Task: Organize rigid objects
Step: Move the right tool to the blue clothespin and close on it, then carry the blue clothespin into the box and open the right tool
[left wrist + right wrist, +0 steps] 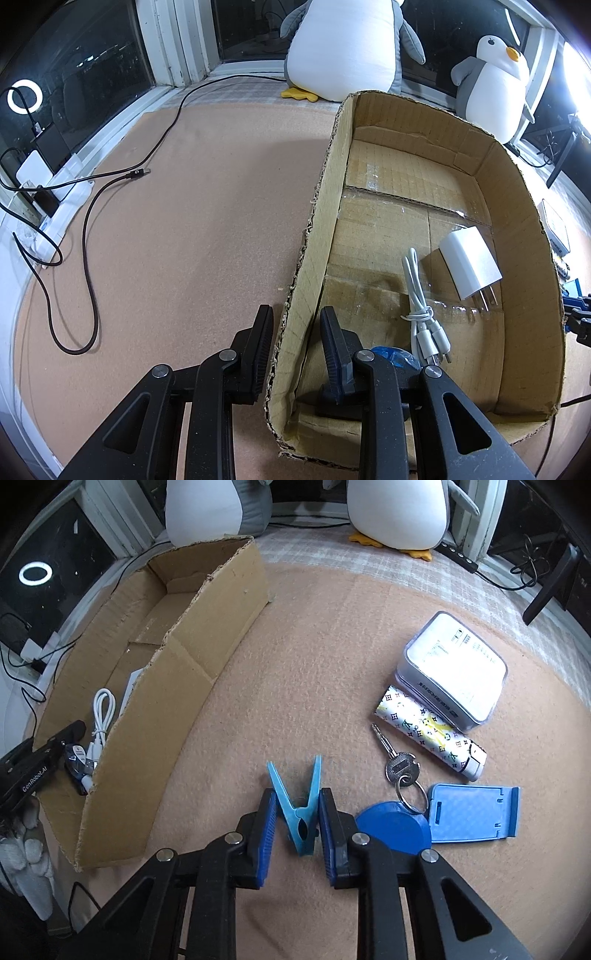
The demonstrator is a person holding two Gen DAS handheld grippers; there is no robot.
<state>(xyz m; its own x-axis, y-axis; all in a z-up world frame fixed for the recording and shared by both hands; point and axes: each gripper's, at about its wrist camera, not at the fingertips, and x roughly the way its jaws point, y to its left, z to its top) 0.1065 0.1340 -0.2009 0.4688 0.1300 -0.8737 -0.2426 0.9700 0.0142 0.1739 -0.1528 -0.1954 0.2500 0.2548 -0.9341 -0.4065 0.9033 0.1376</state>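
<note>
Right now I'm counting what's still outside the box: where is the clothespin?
In the right wrist view, the light blue clothespin lies on the tan mat between the right gripper's open fingers, right of the cardboard box and left of the key.

Bright ring light (24, 95) glare (fisheye-warped edges), soft shadows.

Setting: domestic room, window-side platform used as a recording spot. Evidence: two plush penguins, a large one (343, 48) and a smaller one (491, 81), seated against dark window panes with white painted frames (166, 40); tan felt mat (192, 221) over a checked cloth; white power strip (55, 206) with plugged adapters and a loose black USB cable (88, 258); ring light (24, 96) reflected in the glass; cut-down cardboard box (155, 716); household oddments on the mat, including a key (397, 760) and a clothespin (299, 812).
</note>
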